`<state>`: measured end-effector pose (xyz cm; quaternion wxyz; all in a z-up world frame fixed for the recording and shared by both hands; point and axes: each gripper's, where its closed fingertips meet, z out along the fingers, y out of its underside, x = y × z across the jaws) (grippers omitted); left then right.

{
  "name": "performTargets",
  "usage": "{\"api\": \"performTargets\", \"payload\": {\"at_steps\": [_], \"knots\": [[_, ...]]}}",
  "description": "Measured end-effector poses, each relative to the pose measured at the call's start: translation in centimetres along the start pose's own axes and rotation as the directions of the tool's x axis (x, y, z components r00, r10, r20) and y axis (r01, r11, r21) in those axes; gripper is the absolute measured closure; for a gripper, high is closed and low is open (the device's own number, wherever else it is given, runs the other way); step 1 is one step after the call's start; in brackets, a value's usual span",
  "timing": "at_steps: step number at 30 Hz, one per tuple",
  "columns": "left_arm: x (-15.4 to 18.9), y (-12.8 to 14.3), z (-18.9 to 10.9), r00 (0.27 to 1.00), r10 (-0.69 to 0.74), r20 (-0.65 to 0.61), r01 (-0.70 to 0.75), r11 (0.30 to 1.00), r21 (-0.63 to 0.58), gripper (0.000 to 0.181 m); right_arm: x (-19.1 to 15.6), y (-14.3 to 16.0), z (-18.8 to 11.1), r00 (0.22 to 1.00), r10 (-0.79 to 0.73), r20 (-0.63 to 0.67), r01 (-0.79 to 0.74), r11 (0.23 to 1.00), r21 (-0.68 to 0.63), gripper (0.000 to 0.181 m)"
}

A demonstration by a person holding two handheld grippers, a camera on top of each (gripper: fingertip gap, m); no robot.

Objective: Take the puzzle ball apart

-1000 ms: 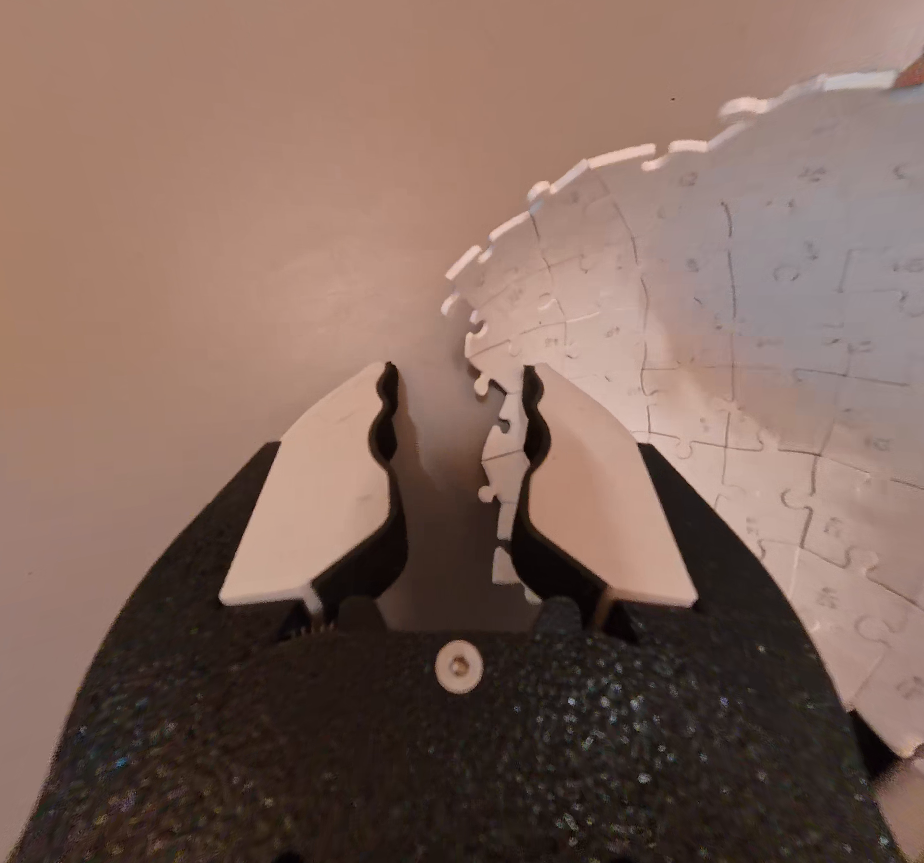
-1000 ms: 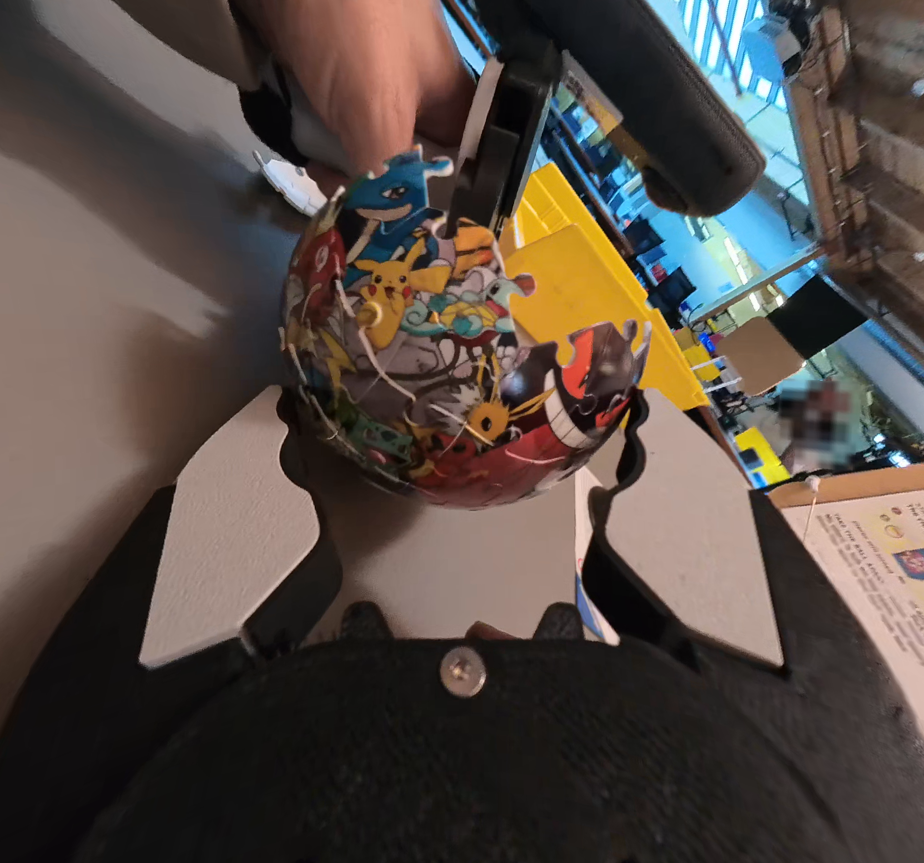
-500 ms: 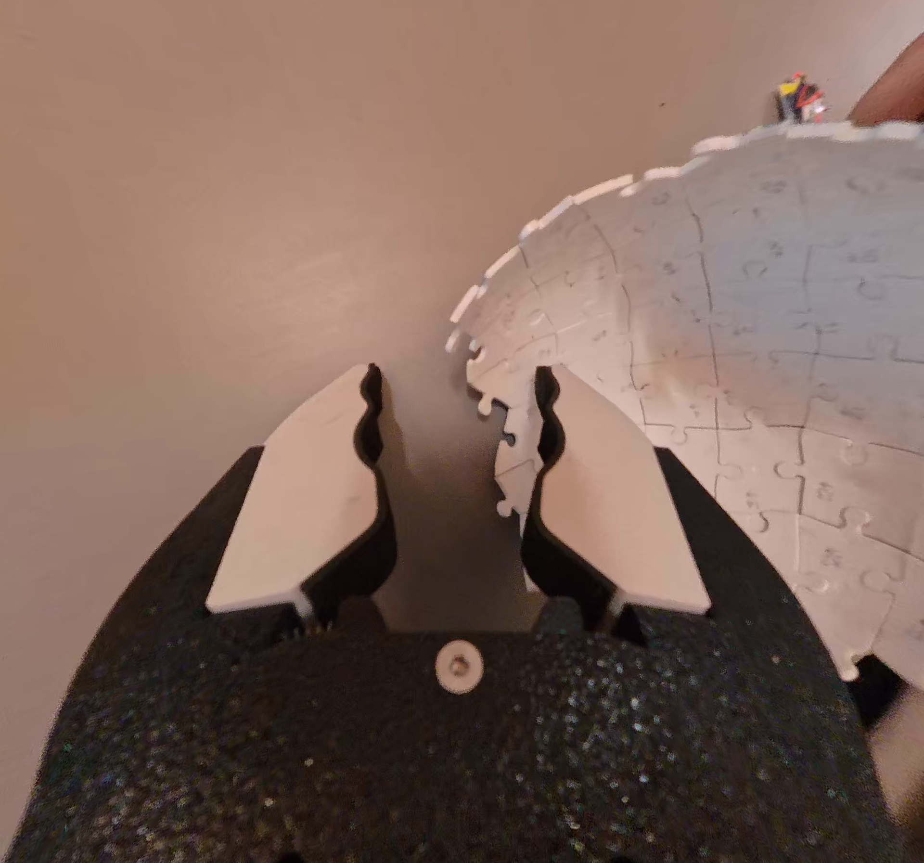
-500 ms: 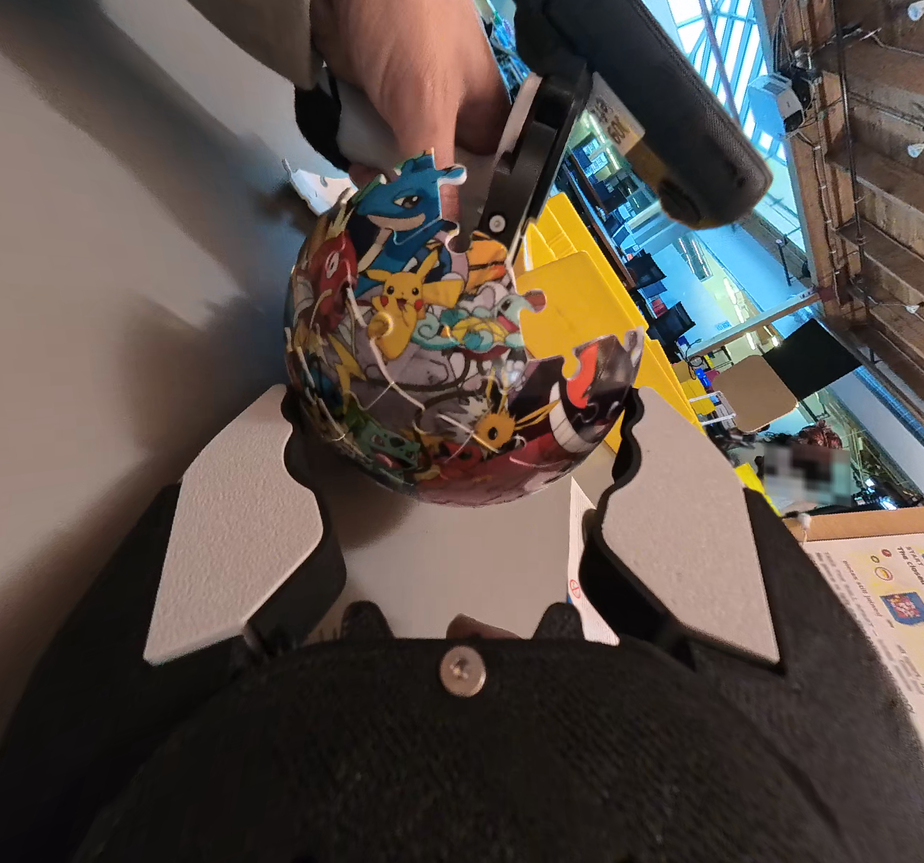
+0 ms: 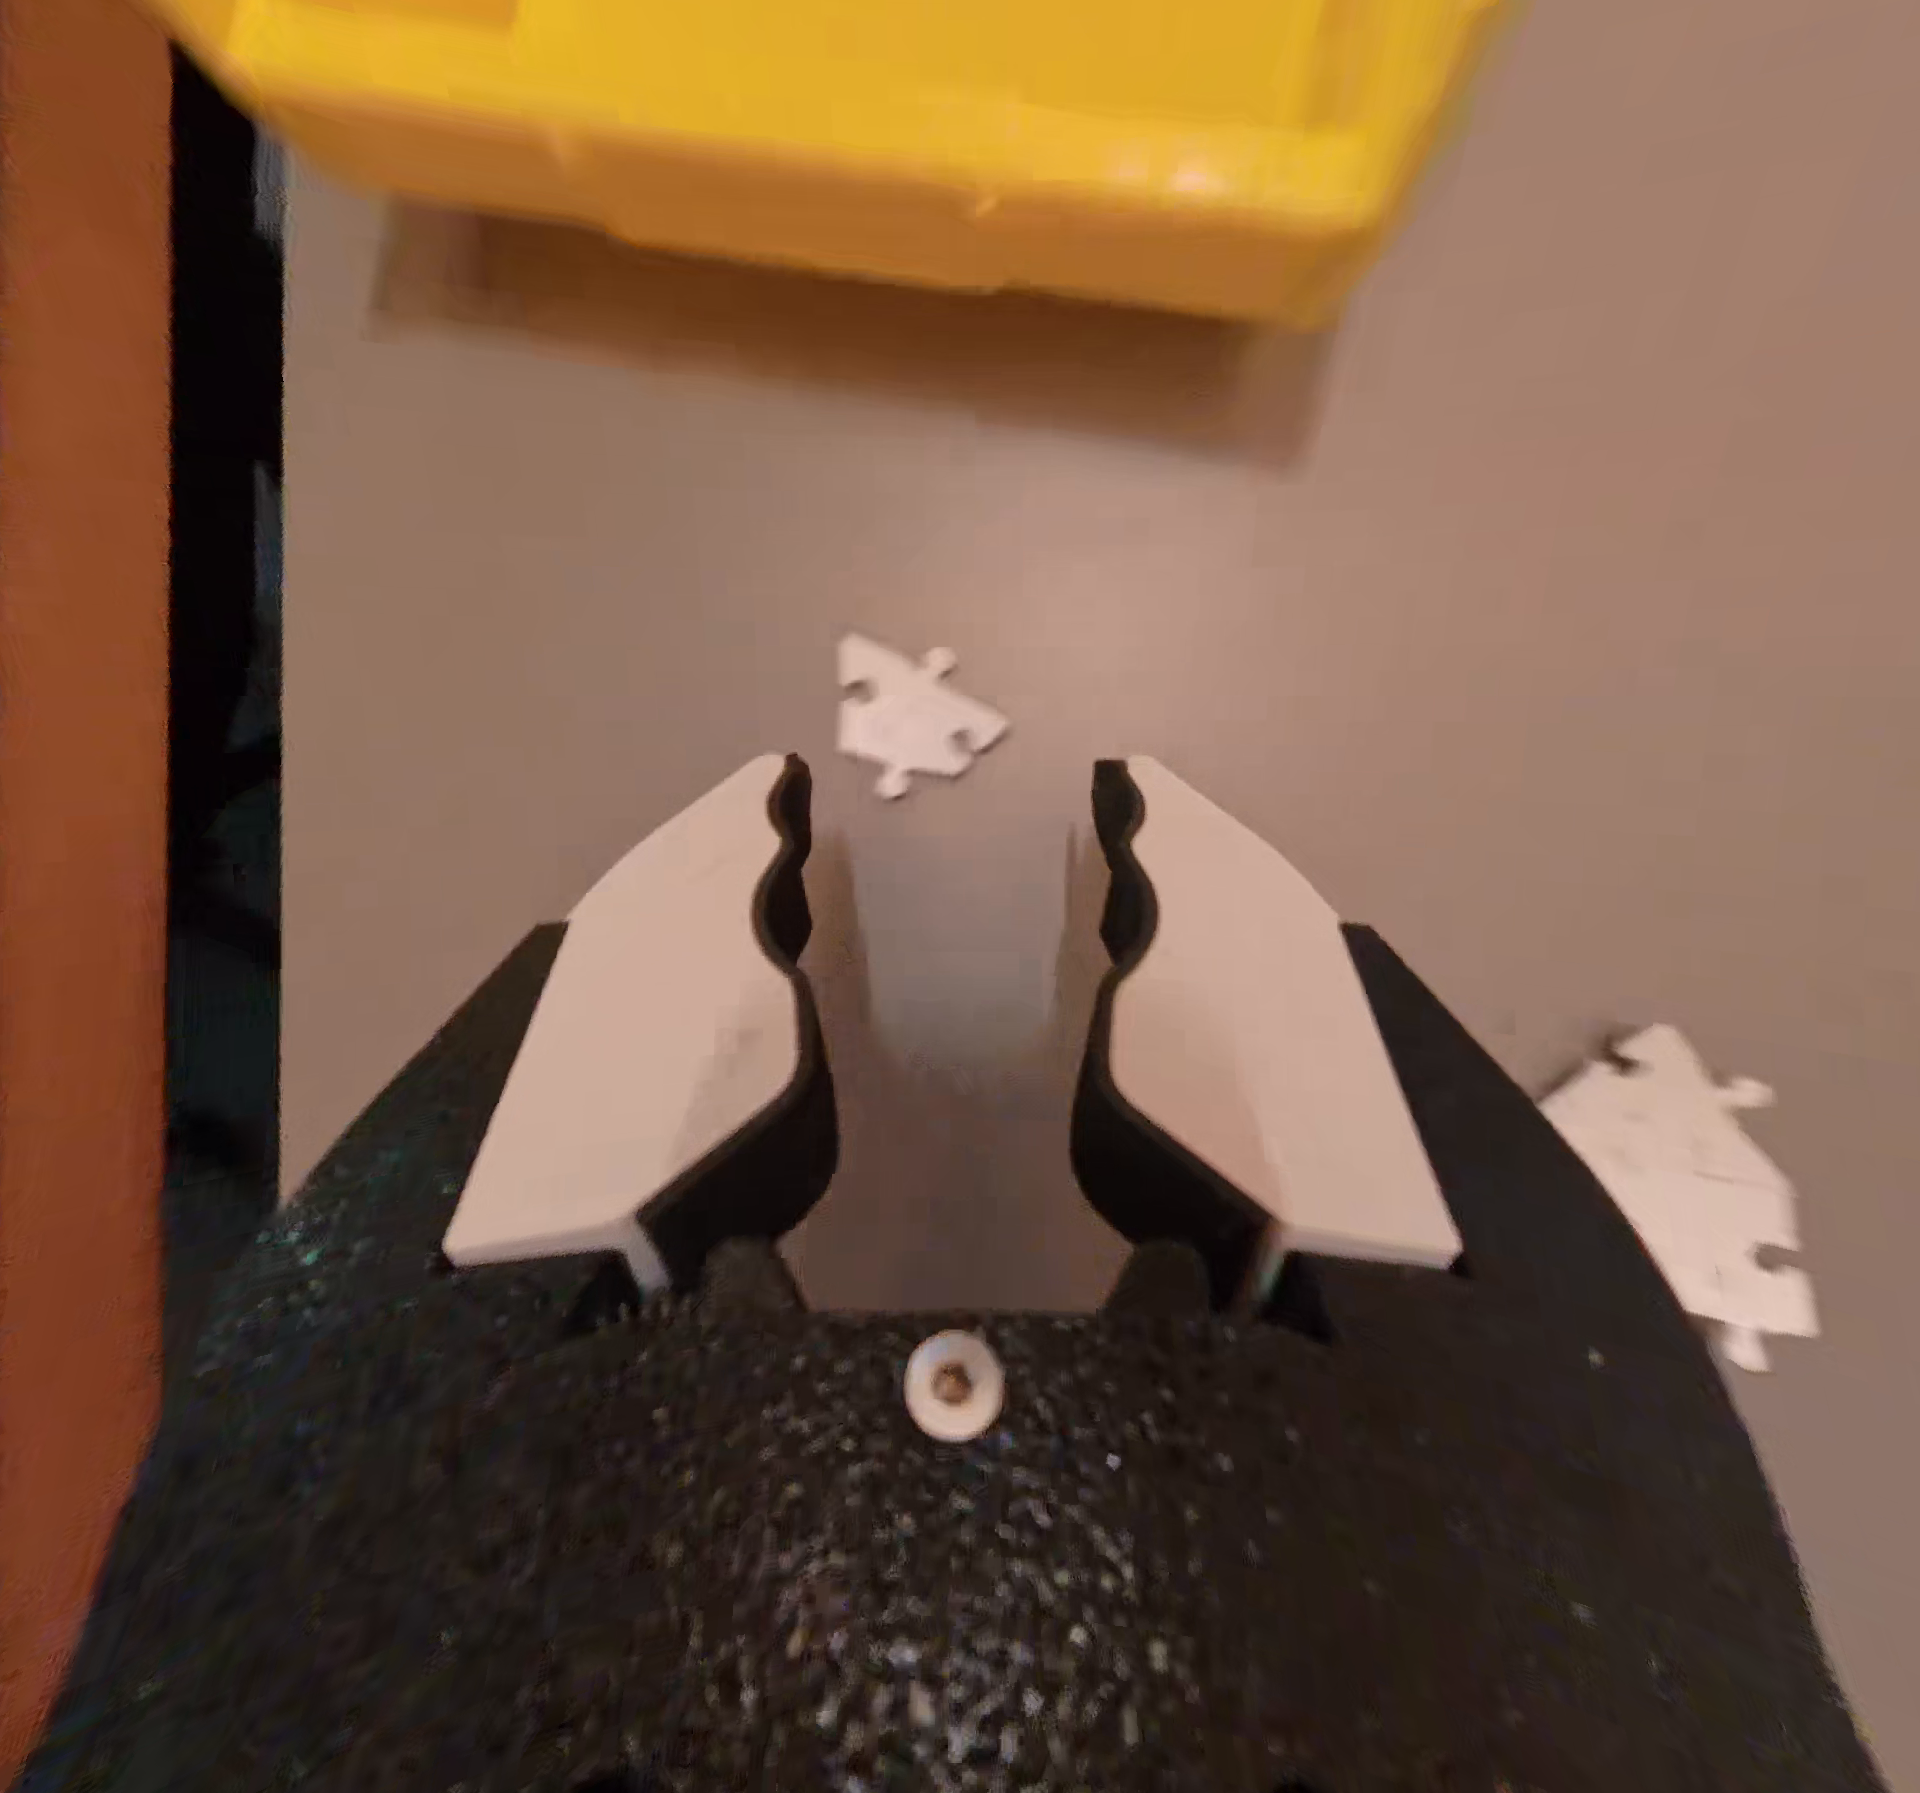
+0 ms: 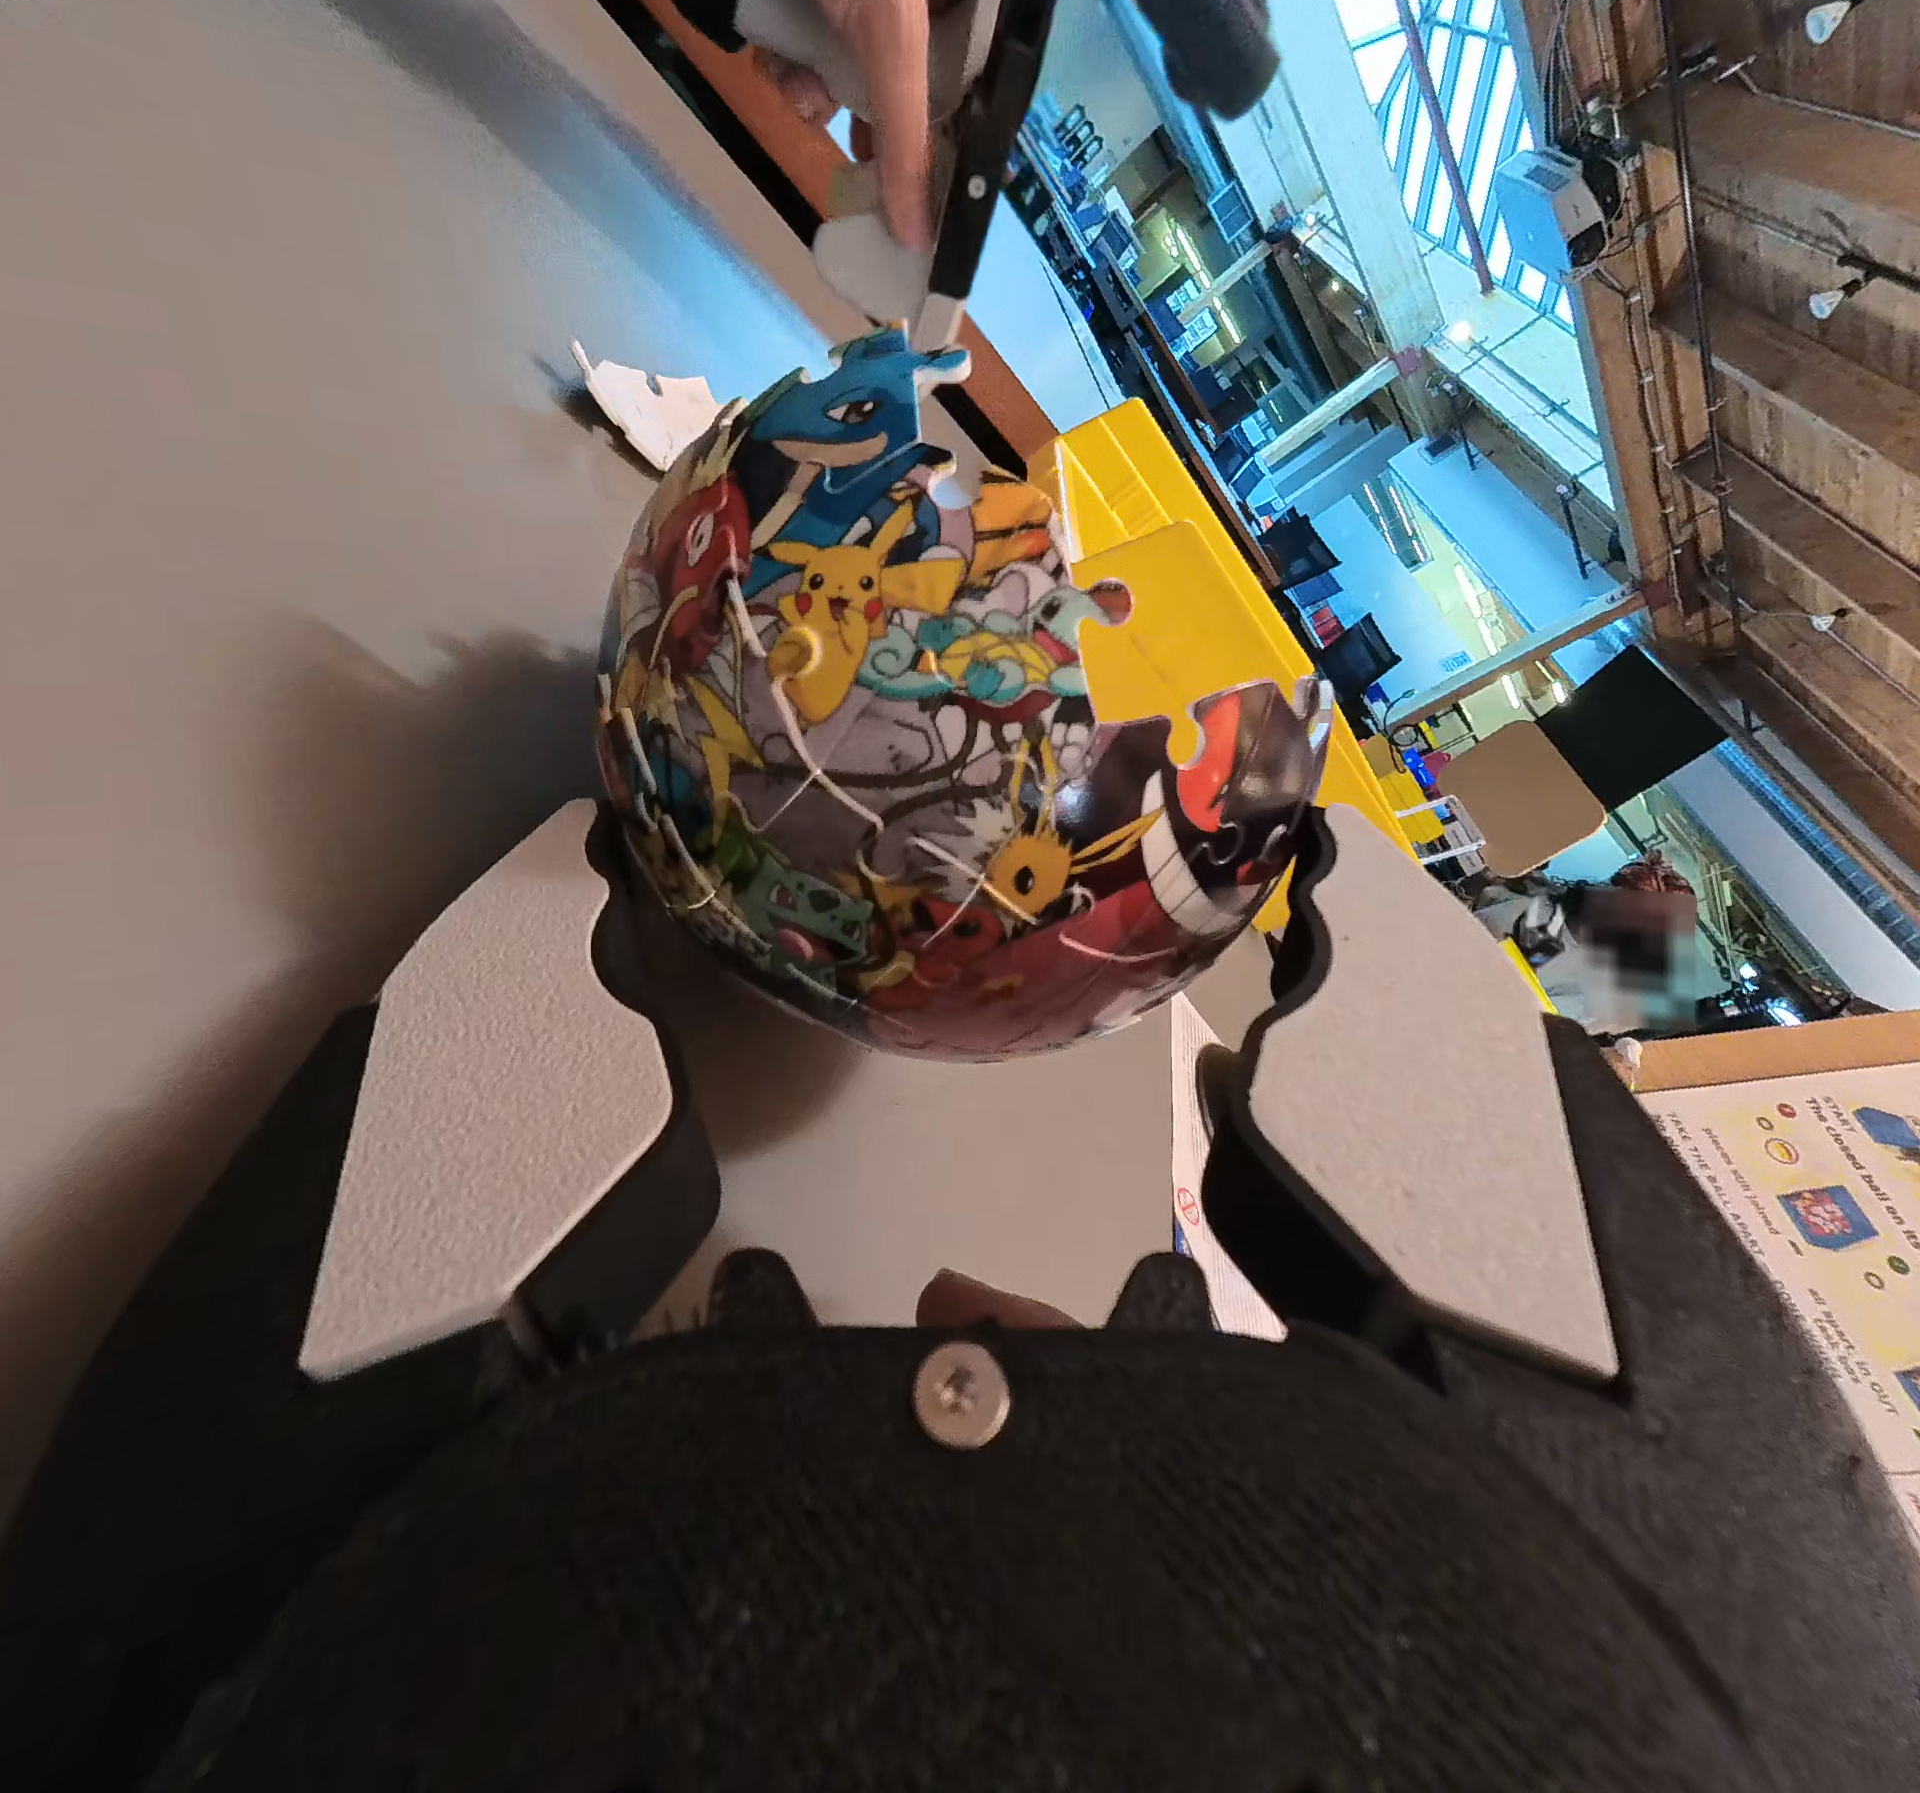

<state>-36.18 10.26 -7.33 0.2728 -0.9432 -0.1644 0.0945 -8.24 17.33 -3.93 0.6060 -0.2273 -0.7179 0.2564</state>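
The right tongs [image 6: 961, 813] clasp the partly dismantled puzzle ball [image 6: 935, 735], a hollow sphere of curved plastic pieces printed with bright cartoon creatures. Its two grey-faced fingers [image 6: 499, 1068] press against the lower left and lower right of the shell, and the ball is held just above the grey worktop [image 6: 208, 393]. The top of the shell has an open, jagged edge where a blue-printed piece sticks up; the right side has a gap through which the yellow plastic bin [image 6: 1174, 600] behind shows.

In the right wrist view the left tongs [image 6: 894, 278] appear farther off, above the ball, gripped by a person's hand [image 6: 873, 29]. In the left wrist view the left tongs [image 5: 951, 777] are released: the two fingers stand apart with only bare worktop [image 5: 623, 548] between them. They point down at the surface.

A single white jigsaw piece [image 5: 914, 715], blank side up, lies on the worktop just beyond the fingertips. A larger cluster of joined white pieces [image 5: 1683, 1193] lies at the right, partly hidden behind the black body of the tongs. The yellow plastic bin [image 5: 810, 81] sits farther ahead, blurred. A brown wooden edge [image 5: 83, 704] runs down the left side of that view. A printed instruction sheet [image 6: 1818, 1224] lies at the right of the right wrist view.
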Motion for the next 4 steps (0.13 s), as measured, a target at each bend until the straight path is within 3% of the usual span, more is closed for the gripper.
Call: {"api": "performTargets", "payload": {"at_steps": [1, 4], "knots": [[-0.9, 0.4, 0.4, 1.0, -0.016, 0.014, 0.016, 1.0, -0.018, 0.128, 0.0, 0.0, 0.0, 1.0, -0.005, -0.001, 0.005, 1.0, 0.0, 0.061], [-2.6, 1.4, 1.5, 0.999, 0.021, 0.024, -0.02, 0.998, -0.058, 0.133, -0.1, -0.1, 0.0, 1.0, -0.01, -0.002, 0.01, 1.0, 0.0, 0.061]]}}
